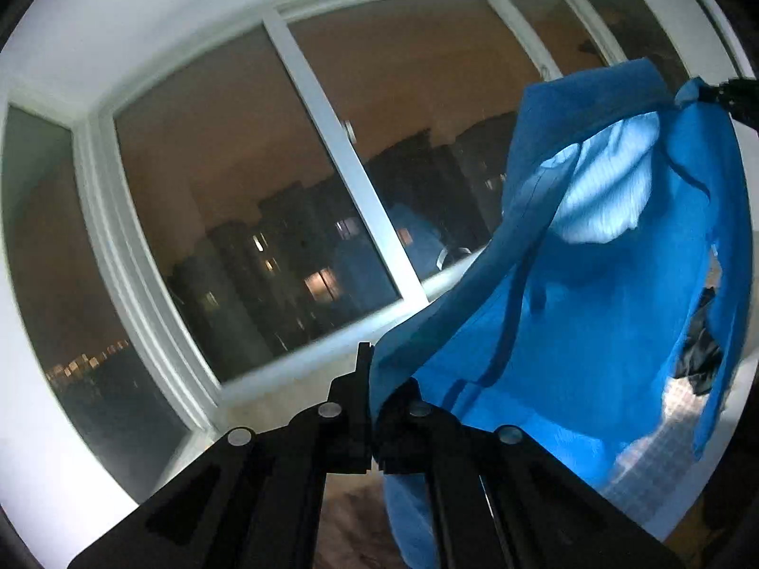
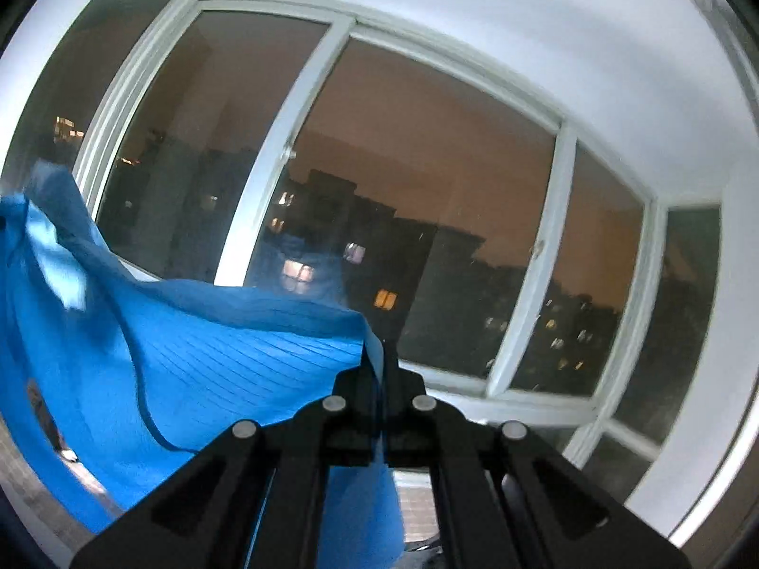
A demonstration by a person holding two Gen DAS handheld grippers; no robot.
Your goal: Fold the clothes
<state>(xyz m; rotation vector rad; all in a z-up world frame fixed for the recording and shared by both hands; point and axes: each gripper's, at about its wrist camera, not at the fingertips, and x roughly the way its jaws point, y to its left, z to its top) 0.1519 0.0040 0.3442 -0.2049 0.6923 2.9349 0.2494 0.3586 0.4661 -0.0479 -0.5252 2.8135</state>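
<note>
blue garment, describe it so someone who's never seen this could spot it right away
In front of the big white-framed window with dark city buildings outside, the blue garment hangs in the air, pinched between the left gripper and right gripper. It is the only bright blue cloth, with a paler inner lining.

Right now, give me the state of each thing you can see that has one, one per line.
Blue garment: lifted in the air, unfolded, stretched between both tools, pale inner side showing.
Left tool: shut on the garment's edge.
Right tool: shut on another edge of the garment.
Window: sashes look closed; dark outside, lit buildings beyond.
Dark item: lies beyond the garment, too blurred to tell.
</note>
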